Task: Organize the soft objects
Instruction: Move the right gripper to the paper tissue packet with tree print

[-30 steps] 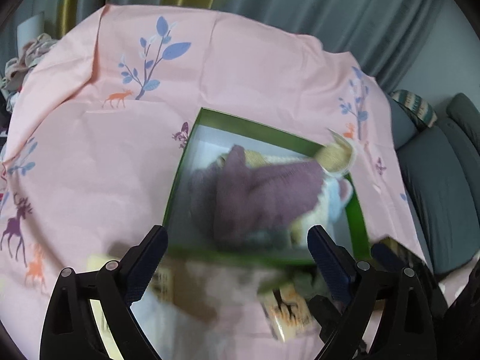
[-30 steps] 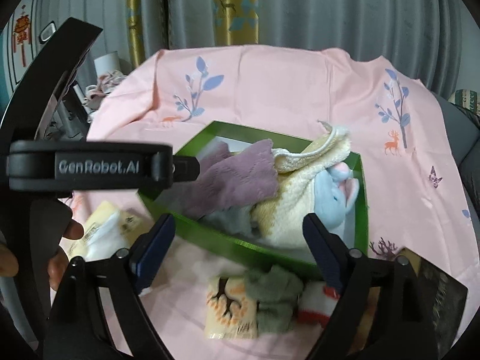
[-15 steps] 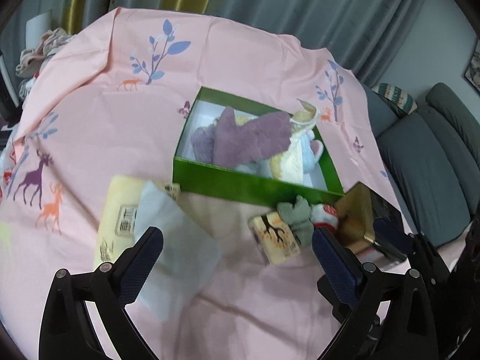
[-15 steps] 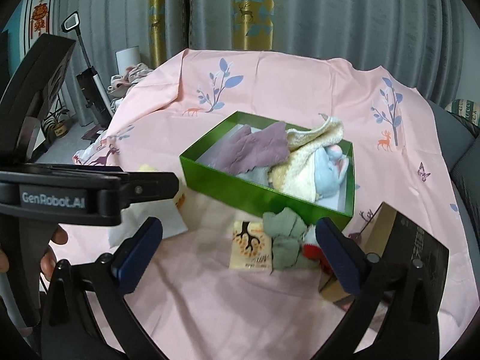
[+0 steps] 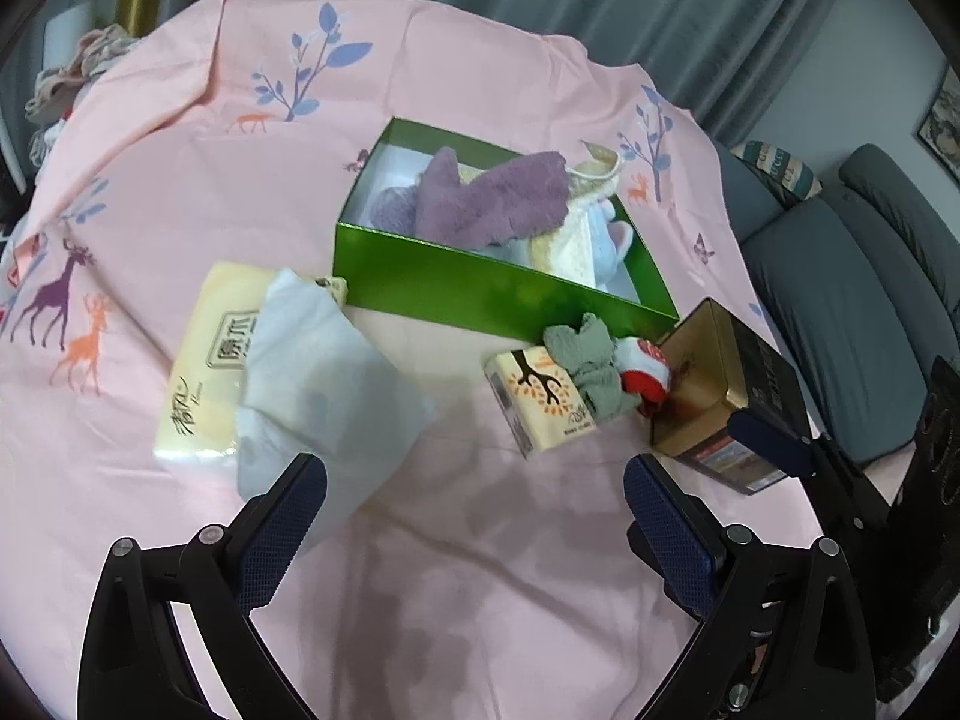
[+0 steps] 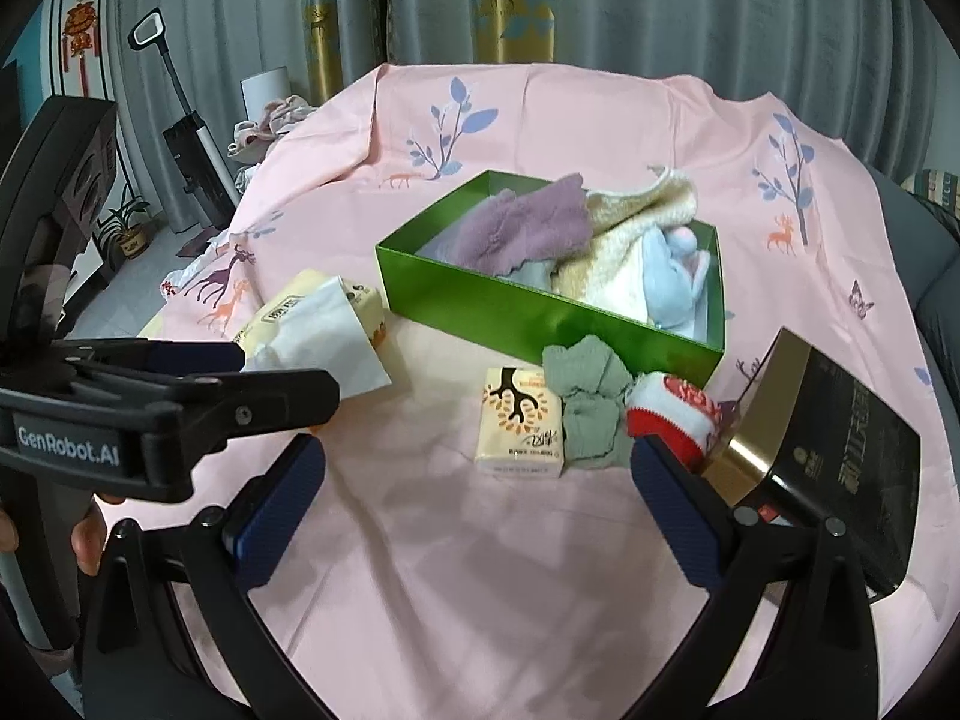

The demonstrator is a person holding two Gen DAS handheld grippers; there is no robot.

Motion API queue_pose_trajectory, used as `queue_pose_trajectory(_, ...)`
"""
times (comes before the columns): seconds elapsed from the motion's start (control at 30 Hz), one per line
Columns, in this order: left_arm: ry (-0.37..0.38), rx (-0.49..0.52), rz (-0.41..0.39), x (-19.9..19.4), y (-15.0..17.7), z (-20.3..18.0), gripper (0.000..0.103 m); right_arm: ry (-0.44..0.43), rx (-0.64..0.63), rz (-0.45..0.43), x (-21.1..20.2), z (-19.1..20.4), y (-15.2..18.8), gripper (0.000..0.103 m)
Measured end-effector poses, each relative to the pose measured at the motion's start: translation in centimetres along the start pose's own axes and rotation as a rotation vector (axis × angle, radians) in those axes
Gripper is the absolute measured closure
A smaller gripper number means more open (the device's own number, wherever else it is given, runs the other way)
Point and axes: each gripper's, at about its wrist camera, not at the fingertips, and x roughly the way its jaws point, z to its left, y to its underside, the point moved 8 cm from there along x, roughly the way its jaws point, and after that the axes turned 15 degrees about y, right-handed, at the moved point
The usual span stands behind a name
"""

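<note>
The green sock point(image 6: 591, 399) lies on the table against the green box's point(image 6: 540, 315) near wall, straight ahead of the right hand-held gripper point(image 6: 474, 483), which is nearer; both hand-held grippers are released, empty.

The green box point(image 6: 540, 324) is being filled by a purple cloth point(image 6: 528, 231), while green socks point(image 6: 591, 405) are being left outside.

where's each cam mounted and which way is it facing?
Left wrist: on the left claw, angled down at the pink cloth; its open fingers and part of the right claw show.
Right wrist: on the right claw, angled down; open fingers, left claw body, a hand.
Shared: green box, tissue pack, green sock.
</note>
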Motion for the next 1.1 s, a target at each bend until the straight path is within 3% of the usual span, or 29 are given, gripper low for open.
queue_pose_trajectory(0.27,0.001,-0.012,0.014,0.9,0.7,0.3,0.003,-0.019,0.021,0.020,0.6,-0.3,1.2,0.001)
queue_pose_trajectory(0.67,0.019,-0.026,0.086,4.4,3.0,0.9,0.004,-0.154,0.077,0.029,2.0,-0.7,6.3,0.005)
queue_pose_trajectory(0.77,0.032,-0.010,0.097,5.6,2.8,0.6,0.004,-0.189,0.094,0.033,2.7,-0.8,6.4,0.012)
queue_pose_trajectory(0.83,0.041,0.020,0.103,6.5,2.5,0.0,0.004,-0.211,0.100,0.040,3.4,-0.7,6.1,0.025)
queue_pose_trajectory(1.1,0.083,0.094,0.118,10.2,0.2,-1.0,0.004,-0.270,0.151,0.085,6.4,-0.3,5.2,0.050)
